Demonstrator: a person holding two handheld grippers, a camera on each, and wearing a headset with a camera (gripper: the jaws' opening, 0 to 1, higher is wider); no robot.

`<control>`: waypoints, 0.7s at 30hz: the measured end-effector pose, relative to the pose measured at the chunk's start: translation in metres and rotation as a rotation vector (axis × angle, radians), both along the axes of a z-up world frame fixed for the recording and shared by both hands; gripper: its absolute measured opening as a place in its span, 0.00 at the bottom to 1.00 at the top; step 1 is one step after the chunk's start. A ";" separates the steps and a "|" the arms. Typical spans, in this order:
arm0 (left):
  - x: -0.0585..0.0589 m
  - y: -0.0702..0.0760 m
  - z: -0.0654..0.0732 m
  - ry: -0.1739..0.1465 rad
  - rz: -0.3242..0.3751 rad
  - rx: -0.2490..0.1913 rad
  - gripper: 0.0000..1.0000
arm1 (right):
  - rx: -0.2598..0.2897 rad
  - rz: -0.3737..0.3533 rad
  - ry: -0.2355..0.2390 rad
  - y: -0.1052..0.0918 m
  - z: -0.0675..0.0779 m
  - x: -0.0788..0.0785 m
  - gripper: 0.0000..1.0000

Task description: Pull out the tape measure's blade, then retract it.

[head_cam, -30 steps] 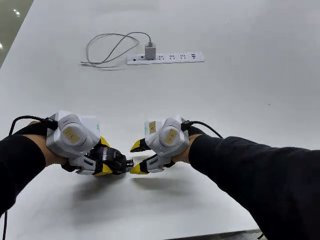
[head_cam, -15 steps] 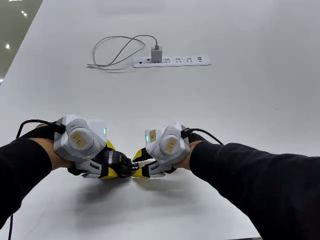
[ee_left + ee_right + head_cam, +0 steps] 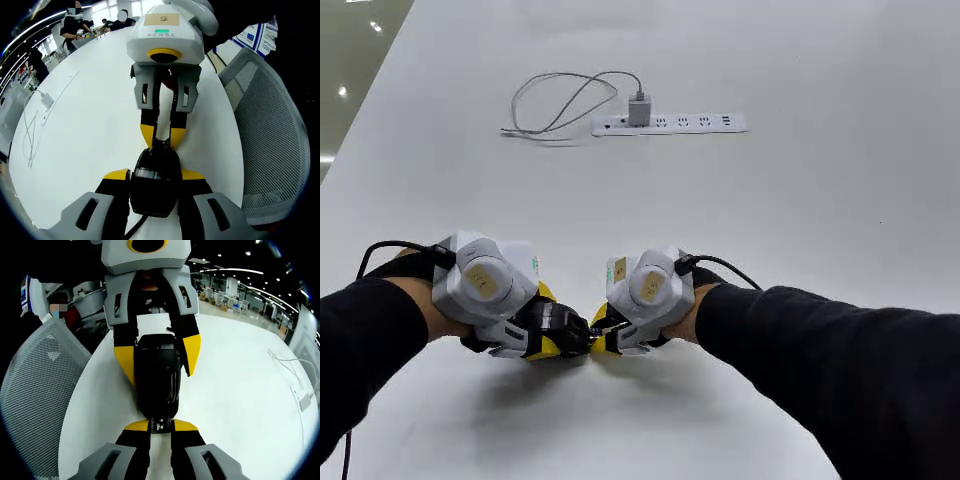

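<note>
A black tape measure (image 3: 563,328) hangs just above the white table (image 3: 770,220), gripped across its case by my left gripper (image 3: 550,327). In the left gripper view the case (image 3: 155,182) sits between the yellow-tipped jaws of that gripper (image 3: 155,175). My right gripper (image 3: 603,334) faces it from the right, shut on the blade's end hook (image 3: 161,424) at the case's mouth. The right gripper view has the case (image 3: 157,372) right ahead of the pinching gripper (image 3: 161,426). No length of blade shows between hook and case.
A white power strip (image 3: 670,123) with a plugged-in charger (image 3: 639,108) and a looped cable (image 3: 560,100) lies far back on the table. A grey mesh chair (image 3: 270,130) stands at the near table edge. People sit far off across the room.
The right gripper has moved left to the tape measure's mouth, and its jaws have gone from open to shut on the blade's hook. The left gripper keeps its hold.
</note>
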State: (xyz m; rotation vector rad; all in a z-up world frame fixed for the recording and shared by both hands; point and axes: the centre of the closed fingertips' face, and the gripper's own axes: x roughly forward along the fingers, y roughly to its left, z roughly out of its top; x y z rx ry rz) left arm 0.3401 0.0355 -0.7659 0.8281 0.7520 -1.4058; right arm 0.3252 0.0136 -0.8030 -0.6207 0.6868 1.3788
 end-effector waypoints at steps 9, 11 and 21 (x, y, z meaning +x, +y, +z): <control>0.000 0.002 0.000 -0.002 0.002 0.000 0.32 | 0.002 -0.013 -0.019 0.005 -0.004 0.002 0.10; -0.001 0.002 0.000 -0.002 0.001 0.002 0.31 | 0.003 -0.017 -0.016 0.004 -0.003 0.003 0.09; 0.000 0.002 0.000 0.001 0.004 0.011 0.31 | 0.016 -0.041 0.003 0.000 -0.001 0.003 0.09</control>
